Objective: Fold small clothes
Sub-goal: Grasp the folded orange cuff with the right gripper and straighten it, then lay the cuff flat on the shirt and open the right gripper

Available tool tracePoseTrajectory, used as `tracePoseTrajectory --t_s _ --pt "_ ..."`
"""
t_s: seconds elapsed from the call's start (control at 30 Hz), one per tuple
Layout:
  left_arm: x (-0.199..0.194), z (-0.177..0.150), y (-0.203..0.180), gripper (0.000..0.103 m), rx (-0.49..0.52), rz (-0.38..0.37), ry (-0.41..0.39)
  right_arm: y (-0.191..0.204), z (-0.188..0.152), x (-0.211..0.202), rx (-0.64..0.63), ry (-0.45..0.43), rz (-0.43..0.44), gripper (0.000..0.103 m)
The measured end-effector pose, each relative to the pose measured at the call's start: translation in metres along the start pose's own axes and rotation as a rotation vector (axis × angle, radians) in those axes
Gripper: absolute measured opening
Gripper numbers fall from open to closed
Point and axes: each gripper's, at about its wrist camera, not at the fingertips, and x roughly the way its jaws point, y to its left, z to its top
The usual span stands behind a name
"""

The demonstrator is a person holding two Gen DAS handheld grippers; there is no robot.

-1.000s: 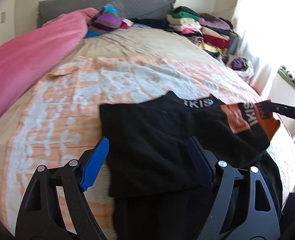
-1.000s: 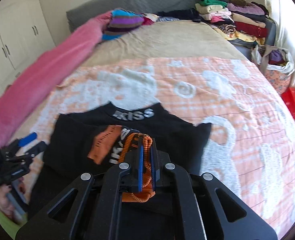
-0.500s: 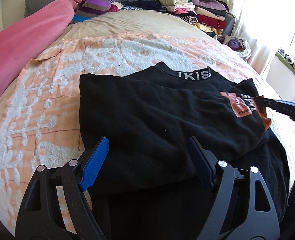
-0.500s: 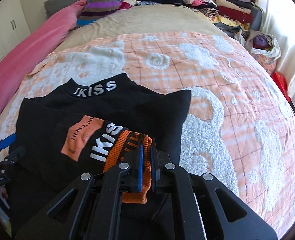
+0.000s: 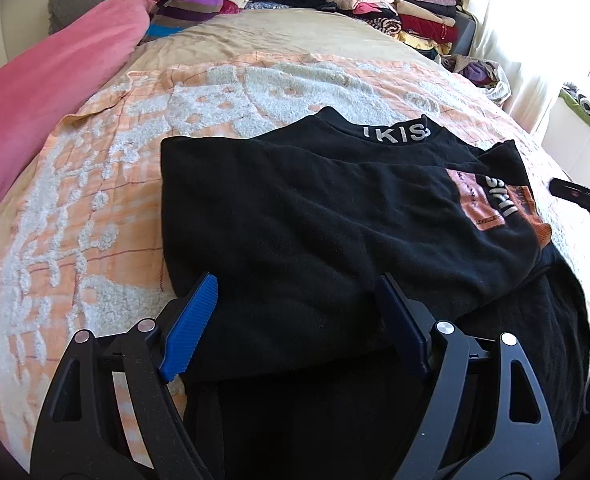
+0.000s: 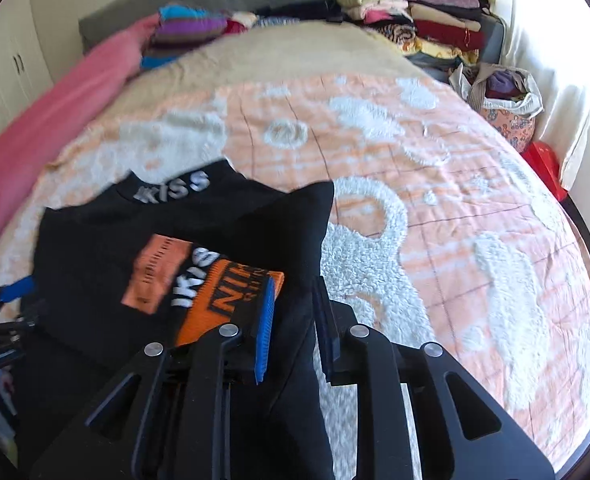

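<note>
A black top (image 5: 315, 232) with a white "IKISS" collar and an orange cuff (image 6: 223, 300) lies on the bed, its sleeve folded across the body. My left gripper (image 5: 295, 308) is open and empty over the garment's near left part. My right gripper (image 6: 295, 304) is open, with its jaws a small way apart, just right of the orange cuff, which lies flat on the top. The right gripper's tip also shows in the left wrist view (image 5: 575, 194), apart from the cuff.
The bed has an orange and white bedspread (image 6: 435, 200). A pink blanket (image 5: 47, 92) runs along the left side. Stacks of folded clothes (image 5: 395, 4) sit at the far right corner. A bag of clothes (image 6: 503, 100) stands by the bed's right side.
My right gripper has let go of the orange cuff and opened; the sleeve now lies flat across the top. The left gripper has stayed open over the garment.
</note>
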Motion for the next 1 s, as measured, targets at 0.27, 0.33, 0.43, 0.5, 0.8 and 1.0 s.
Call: tracePoseTrajectory --t_s 0.27,0.33,0.43,0.5,0.8,1.0 --pt "-0.031 0.008 -0.015 0.073 0.022 -0.032 -0.057 0.050 -0.010 -0.003 -0.132 0.013 0.087 0.030" --pt "-0.022 0.005 -0.020 0.073 0.038 -0.009 -0.024 0.055 -0.011 0.006 -0.139 0.032 0.089 0.031" --pt "-0.007 0.000 -0.021 0.073 0.062 0.019 0.025 0.055 -0.013 0.020 -0.125 0.081 0.087 0.032" --pt "-0.001 -0.004 -0.024 0.073 0.088 0.044 0.043 0.051 -0.017 0.027 -0.107 0.106 0.081 0.032" --pt "0.003 -0.009 -0.023 0.080 0.101 0.048 0.050 0.041 -0.027 0.038 -0.042 0.150 0.077 0.043" --pt "-0.008 -0.003 -0.022 0.084 0.064 0.035 0.042 0.037 -0.024 0.018 -0.014 0.107 0.104 0.058"
